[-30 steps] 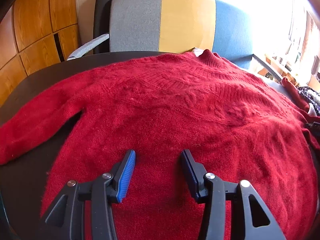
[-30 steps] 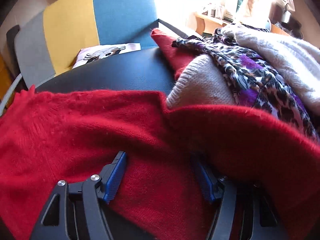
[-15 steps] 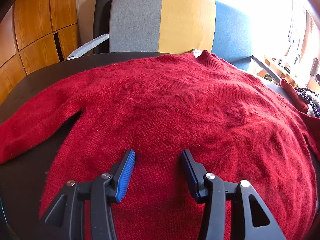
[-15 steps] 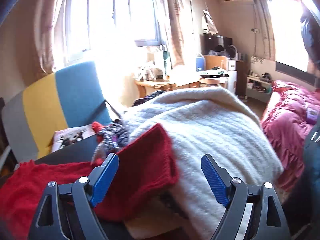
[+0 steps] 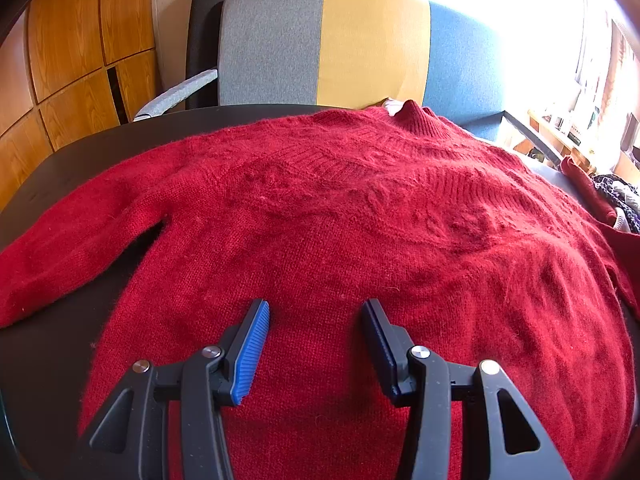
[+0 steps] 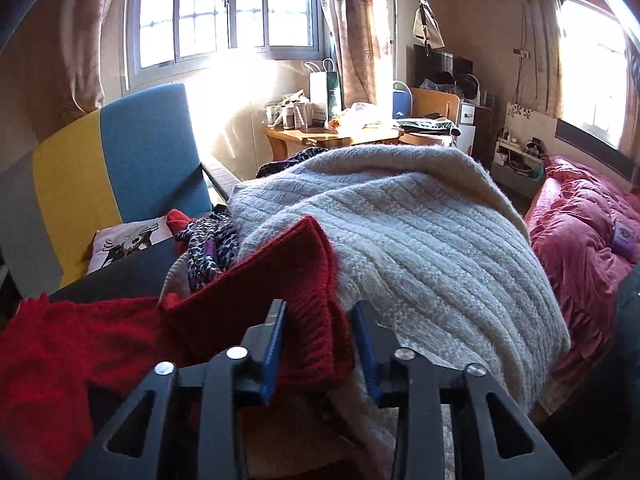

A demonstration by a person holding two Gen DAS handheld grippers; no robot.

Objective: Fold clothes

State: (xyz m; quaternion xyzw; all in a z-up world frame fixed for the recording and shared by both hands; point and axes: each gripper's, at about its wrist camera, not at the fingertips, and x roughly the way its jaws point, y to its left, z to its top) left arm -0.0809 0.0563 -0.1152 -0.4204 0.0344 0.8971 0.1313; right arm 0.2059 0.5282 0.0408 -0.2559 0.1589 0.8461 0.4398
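A red knitted sweater (image 5: 360,220) lies spread flat on the dark table (image 5: 60,360), neck towards the far chair, left sleeve stretched out to the left. My left gripper (image 5: 316,312) stands open just over the sweater's lower body, nothing between its fingers. In the right wrist view the sweater's right sleeve cuff (image 6: 304,280) lies up on a pile of clothes. My right gripper (image 6: 318,312) has its fingers drawn in on both sides of that ribbed cuff and holds it. The sweater's body (image 6: 60,352) shows at the lower left.
A cream knit (image 6: 420,240) and a leopard-print garment (image 6: 212,244) are heaped at the table's right side. A grey, yellow and blue chair (image 5: 360,40) stands behind the table. A wooden desk (image 6: 332,136) and a pink bed (image 6: 580,232) lie beyond.
My right gripper swung up from the sweater's body to the pile of clothes, and its fingers closed in from wide open onto the red cuff. The left gripper stayed put.
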